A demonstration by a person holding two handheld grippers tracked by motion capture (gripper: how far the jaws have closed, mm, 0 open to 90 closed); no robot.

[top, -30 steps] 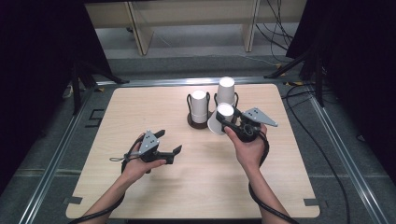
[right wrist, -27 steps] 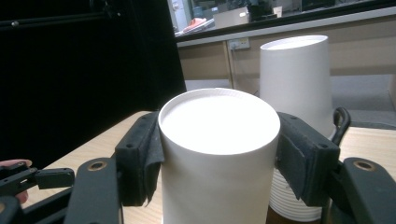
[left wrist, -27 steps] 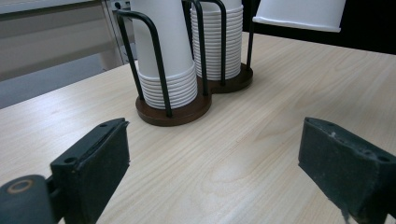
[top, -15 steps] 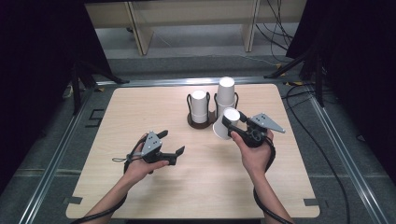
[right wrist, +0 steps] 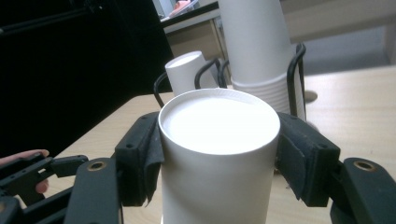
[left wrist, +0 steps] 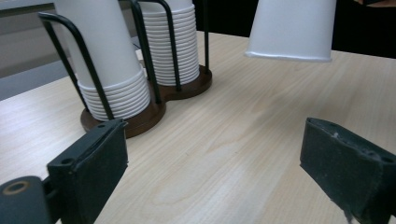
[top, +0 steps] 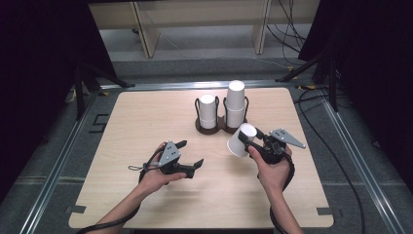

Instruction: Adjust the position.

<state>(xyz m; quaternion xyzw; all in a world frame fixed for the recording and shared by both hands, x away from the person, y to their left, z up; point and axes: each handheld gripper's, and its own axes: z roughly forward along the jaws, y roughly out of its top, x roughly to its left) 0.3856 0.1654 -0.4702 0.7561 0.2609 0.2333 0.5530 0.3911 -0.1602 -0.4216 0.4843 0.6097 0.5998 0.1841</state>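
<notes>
Since the earlier frames the right gripper (top: 242,139) has carried its paper cup (top: 239,140) away from the cup rack (top: 221,126) toward the near side of the desk (top: 146,112) and a little lower, while the left gripper (top: 191,155) has slid rightward toward it, its jaws having just been opening with nothing between them. In the high view the cup now hangs above the desk just near of the rack, clenched in the right gripper and tilted, its long axis running from the gripper toward the left and slightly far; the left gripper lies well to the left of it and a little nearer, pointing right toward the cup. In the left gripper view the two black jaws stand wide apart and bare over the wood, and the cup (left wrist: 290,29) hangs ahead at the upper right, its rolled rim facing down, with the two stacks of cups (left wrist: 168,44) in the rack off to the left. In the right gripper view the pads (right wrist: 145,161) press both sides of the cup (right wrist: 219,154), whose flat base faces the camera. The left hand is the free one, so I judge any hand-over turns on it closing that gap.
</notes>
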